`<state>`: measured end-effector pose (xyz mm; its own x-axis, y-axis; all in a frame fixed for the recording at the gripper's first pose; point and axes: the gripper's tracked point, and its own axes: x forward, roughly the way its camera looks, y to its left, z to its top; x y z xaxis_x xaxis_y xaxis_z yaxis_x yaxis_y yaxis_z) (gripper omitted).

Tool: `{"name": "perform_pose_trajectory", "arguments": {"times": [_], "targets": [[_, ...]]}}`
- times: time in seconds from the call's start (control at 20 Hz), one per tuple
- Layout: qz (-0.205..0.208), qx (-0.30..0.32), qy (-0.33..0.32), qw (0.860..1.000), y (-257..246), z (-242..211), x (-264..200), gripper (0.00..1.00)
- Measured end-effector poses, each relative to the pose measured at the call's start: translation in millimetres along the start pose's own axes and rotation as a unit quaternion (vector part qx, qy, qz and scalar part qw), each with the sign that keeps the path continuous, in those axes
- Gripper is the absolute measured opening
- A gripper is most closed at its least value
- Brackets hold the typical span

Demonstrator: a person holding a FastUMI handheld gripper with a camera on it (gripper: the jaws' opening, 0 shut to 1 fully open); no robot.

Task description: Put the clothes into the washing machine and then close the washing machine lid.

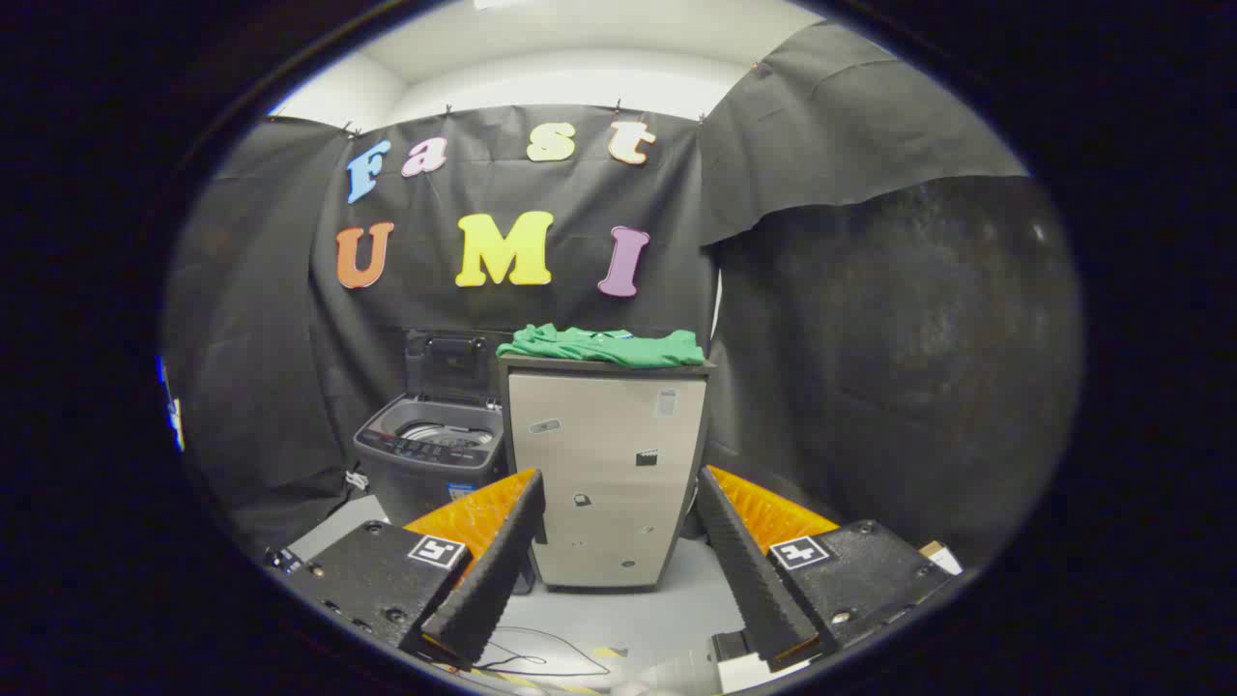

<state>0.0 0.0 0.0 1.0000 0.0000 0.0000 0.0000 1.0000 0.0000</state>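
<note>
Cloth of the green shirt (609,345) atop the cabinet (607,474) looks soft, light; pinch a bunched fold. Hand-held gripper (618,527) gapes empty, washing machine (430,454) lid up.

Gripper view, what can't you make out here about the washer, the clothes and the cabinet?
- Washing machine: inside of the drum hidden by its own rim; right side hidden by the cabinet.
- Green clothes: folded pile seen edge-on, so the number of pieces is unclear.
- Cabinet stickers: too small to tell.
- Claw: open, far short of everything.
</note>
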Motion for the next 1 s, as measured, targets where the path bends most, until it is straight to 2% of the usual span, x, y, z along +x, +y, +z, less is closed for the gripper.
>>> {"name": "perform_pose_trajectory", "arguments": {"times": [1.0], "targets": [[-0.005,-0.001,-0.004,1.000,10,-1,1,0.99]]}}
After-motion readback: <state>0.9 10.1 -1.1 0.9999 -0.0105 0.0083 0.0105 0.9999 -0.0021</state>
